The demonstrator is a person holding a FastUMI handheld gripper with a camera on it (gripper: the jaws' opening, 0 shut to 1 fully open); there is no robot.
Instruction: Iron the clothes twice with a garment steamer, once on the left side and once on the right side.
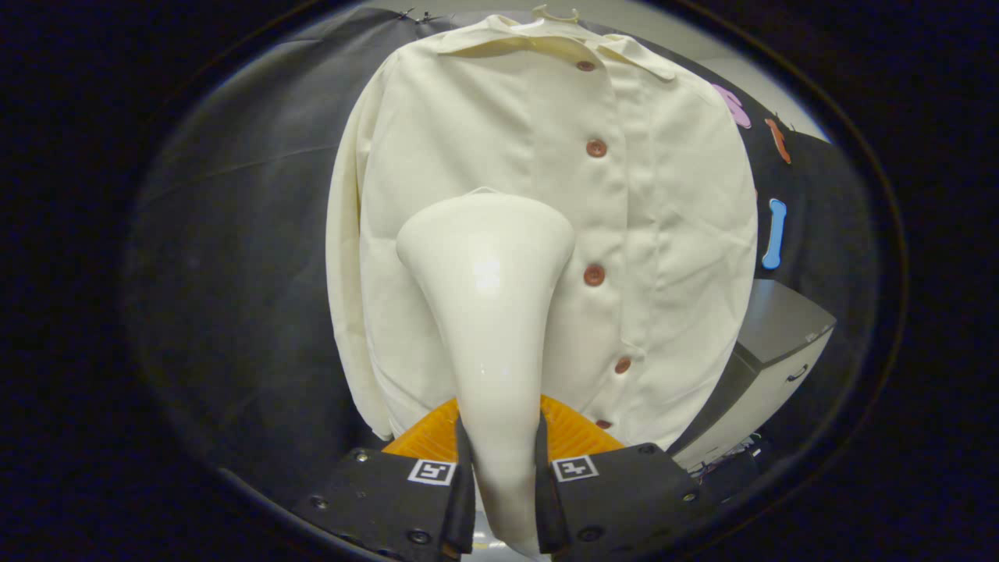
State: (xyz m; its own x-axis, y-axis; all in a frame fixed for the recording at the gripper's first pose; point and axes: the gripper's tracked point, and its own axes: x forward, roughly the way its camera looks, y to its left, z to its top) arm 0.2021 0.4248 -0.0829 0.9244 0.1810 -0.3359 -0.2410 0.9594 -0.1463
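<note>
A cream button-up shirt [663,203] hangs on a hanger [554,12] in front of the black cloth wall. My gripper [499,476] is shut on the handle of a white garment steamer [488,297], both fingers pressing its neck. The steamer's wide head points at the shirt's left half, beside the row of brown buttons [595,275], about mid-chest height. Whether the head touches the fabric cannot be told.
A grey cabinet [773,351] with a handle stands low to the right of the shirt. Black cloth [234,273] covers the wall on both sides of the shirt.
</note>
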